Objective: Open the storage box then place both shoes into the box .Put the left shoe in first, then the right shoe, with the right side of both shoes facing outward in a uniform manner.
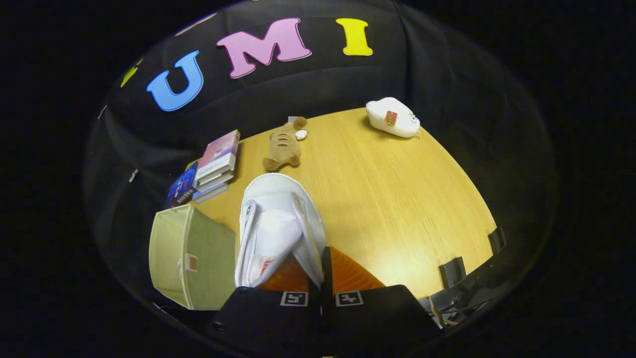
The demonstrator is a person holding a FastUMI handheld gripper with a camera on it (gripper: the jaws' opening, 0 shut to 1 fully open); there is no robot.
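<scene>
The hand-held gripper (pixel 322 258) grasps a white shoe (pixel 278 228) by its collar, aloft just beside the open storage box (pixel 191 258). Lower it in level, right side outward.

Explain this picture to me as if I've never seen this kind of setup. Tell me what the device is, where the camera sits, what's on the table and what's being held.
No robot is at work here: a person carries a hand-held gripper, a tool with two fingers that pinch. The camera rides on that tool and looks forward along the fingers, so they show at the near side of the round, bulging image.

The fingers are closed on a white shoe, clamping the wall of its opening, with the toe pointing away over the wooden table.

Beside the shoe, to its left, stands a pale green storage box. Beyond the box lies a stack of books. Further off are a brown plush toy and, at the far edge of the table, a white plush toy.
</scene>
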